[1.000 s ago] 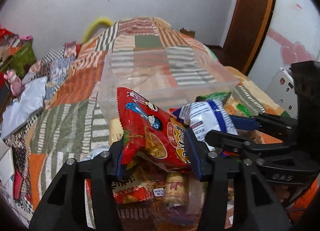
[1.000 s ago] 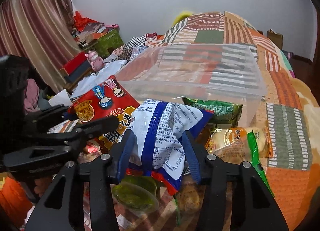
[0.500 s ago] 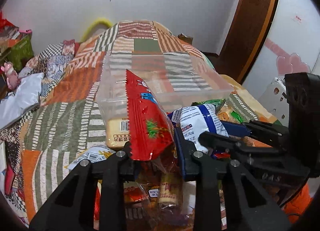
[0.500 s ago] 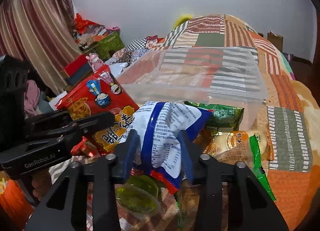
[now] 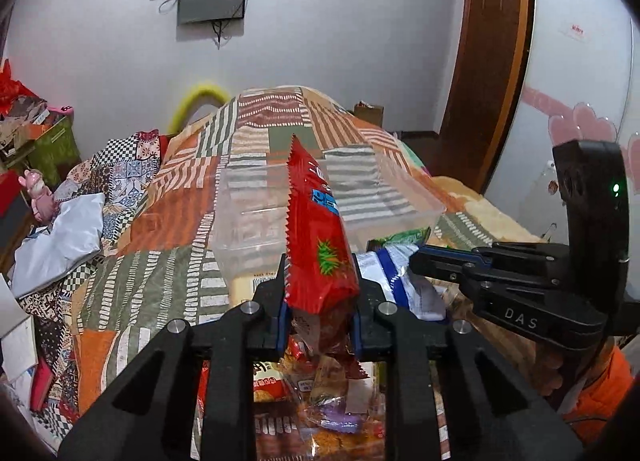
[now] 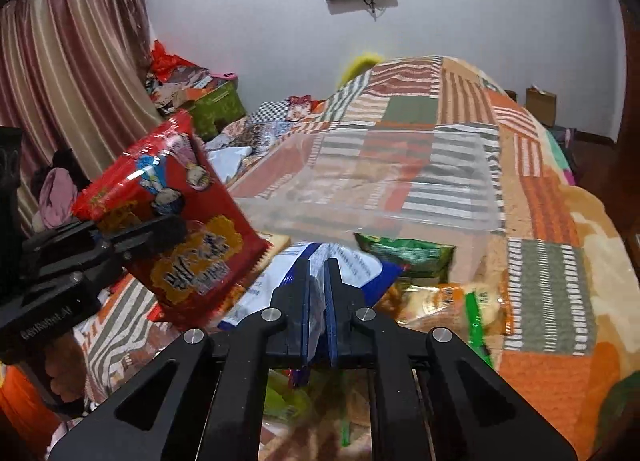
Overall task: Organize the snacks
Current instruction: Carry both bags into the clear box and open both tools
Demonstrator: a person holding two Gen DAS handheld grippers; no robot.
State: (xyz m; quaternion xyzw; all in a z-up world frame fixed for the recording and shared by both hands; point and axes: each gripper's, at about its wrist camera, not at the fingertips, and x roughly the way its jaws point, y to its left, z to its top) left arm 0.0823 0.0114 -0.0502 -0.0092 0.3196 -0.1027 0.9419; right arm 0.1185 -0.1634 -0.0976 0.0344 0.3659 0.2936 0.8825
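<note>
One red snack bag (image 5: 318,237) is clamped upright in the left gripper (image 5: 319,315), long axis vertical, before one clear bin (image 5: 404,197) on the bed (image 5: 160,253). One blue-white packet (image 6: 352,265) is pinched by the right gripper (image 6: 318,315), jaws nearly closed.

Snack heap (image 5: 320,401) on quilt (image 5: 160,273), clear bin (image 5: 256,221) just behind it.

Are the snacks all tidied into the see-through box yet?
Not yet. The clear box looks empty. The left gripper pinches a red bag, lifted near the box. The right gripper pinches a blue-and-white bag. A green bag and others wait in the pile on the quilt.
</note>
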